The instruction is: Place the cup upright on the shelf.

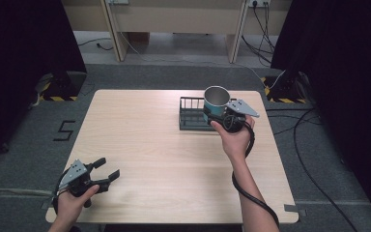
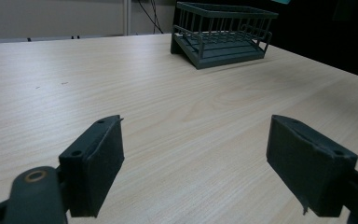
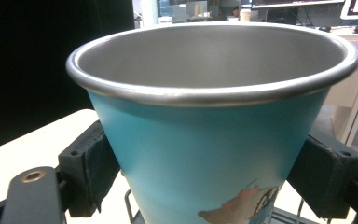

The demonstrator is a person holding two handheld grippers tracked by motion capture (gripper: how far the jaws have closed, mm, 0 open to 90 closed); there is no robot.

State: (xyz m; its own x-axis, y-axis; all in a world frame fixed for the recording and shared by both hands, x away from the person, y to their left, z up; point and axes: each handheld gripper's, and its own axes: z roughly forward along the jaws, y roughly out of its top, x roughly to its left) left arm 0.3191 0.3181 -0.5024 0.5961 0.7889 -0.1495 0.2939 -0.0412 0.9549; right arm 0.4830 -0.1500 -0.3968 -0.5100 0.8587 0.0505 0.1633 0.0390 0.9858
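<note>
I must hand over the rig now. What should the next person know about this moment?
Right gripper: shut on the teal cup, held upright over the wire rack.
Left gripper: open, holds nothing, at the near left of the table.
Done: the cup is grasped and lifted.
Left: probably to set the cup into the rack, then release. The rack holds nothing yet.
</note>
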